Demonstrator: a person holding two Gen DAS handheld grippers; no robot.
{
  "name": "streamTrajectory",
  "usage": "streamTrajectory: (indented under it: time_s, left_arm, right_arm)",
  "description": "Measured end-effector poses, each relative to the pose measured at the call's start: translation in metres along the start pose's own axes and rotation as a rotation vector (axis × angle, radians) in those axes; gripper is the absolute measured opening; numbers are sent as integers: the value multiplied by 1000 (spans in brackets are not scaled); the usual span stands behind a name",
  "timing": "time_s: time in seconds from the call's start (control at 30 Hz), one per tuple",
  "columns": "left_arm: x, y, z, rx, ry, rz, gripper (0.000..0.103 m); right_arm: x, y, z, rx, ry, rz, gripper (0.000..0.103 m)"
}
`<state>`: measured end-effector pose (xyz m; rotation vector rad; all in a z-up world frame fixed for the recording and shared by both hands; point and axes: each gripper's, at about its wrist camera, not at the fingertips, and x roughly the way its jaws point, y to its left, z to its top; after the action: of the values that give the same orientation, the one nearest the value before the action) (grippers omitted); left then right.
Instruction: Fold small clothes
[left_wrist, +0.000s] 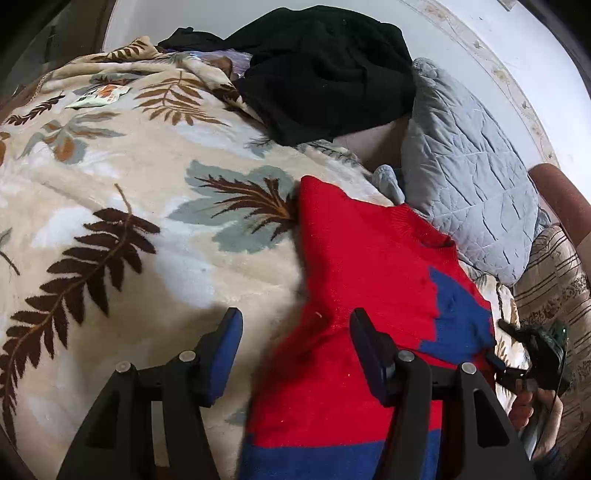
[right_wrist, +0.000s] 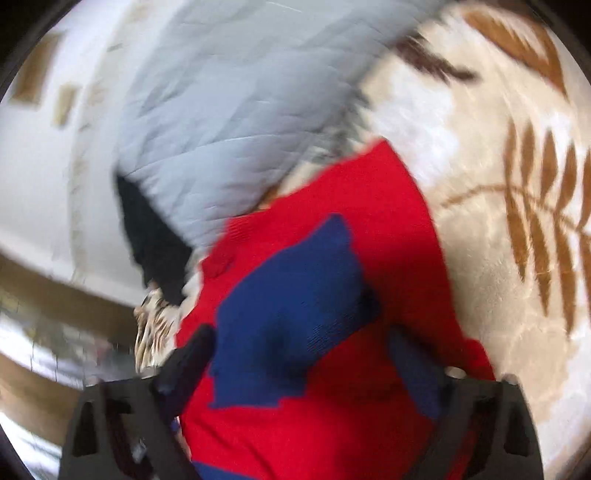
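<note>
I see the leaf-print blanket filling most of the left wrist view, cream with brown and grey-blue fronds, spread over a bed. At the upper centre of that frame a black garment lies heaped on it, and to the right a grey quilted pillow leans beside the heap. The red and blue knitted sweater lies flat on the blanket from centre to the lower edge, its neckline toward the pillow and a blue patch on its right half.

My left gripper hovers low in the frame with its jaws apart; the left finger is over the blanket, the right finger over the red knit, and neither pad presses on cloth.

In the right wrist view, which is blurred, my right gripper has its jaws spread on either side of the sweater's blue patch; I cannot tell whether the pads are pressing the fabric. That gripper also shows at the far right edge of the left wrist view, held in a hand.
</note>
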<state>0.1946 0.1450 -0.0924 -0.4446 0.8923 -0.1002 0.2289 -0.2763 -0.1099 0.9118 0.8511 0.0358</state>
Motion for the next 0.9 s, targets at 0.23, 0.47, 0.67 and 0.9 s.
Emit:
streamTrajectory:
  time_s: [0.23,0.47,0.67,0.9]
  left_arm:
    - [-5,1,0,5,2,15,61]
    - [-17,-16,17,40,-50,5,61]
    - [23,-44,34,76,44,3,61]
    - [31,-40,43,135,43,228,62]
  right_arm:
    - [-12,26,-9,-258,-93,-323,31]
    - [-59,36,-11,-282,-166,-154,79]
    - [-12,48,5,-204,32,132,79]
    - [-13,11,5,-136,27,41,79]
